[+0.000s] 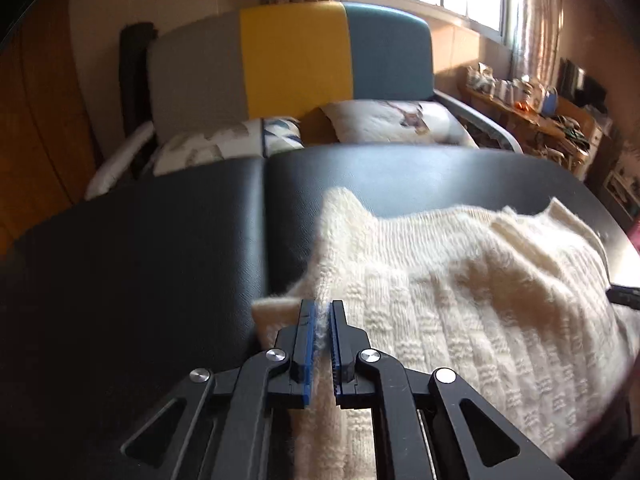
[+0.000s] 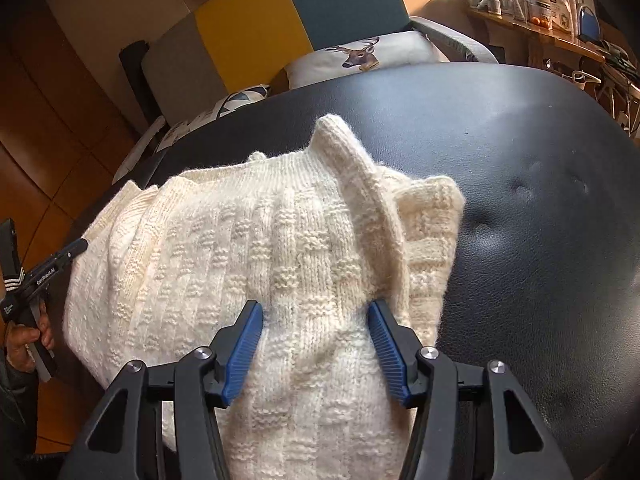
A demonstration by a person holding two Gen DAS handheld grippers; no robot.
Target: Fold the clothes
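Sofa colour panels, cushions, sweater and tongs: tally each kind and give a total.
Sofa back panels: 3, grey, yellow, teal
Cushions: 2, patterned cushion, deer cushion
Cream knit sweater: 1
Tongs: 2, left tongs shut on the sweater, right tongs open
Total: 8

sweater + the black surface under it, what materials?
Sweater: looks like chunky cream wool or acrylic knit, with visible stitches and fuzzy halo. Black surface: likely leather or faux leather, with fine grain, soft sheen and dimples. Left claw pinches the knit.
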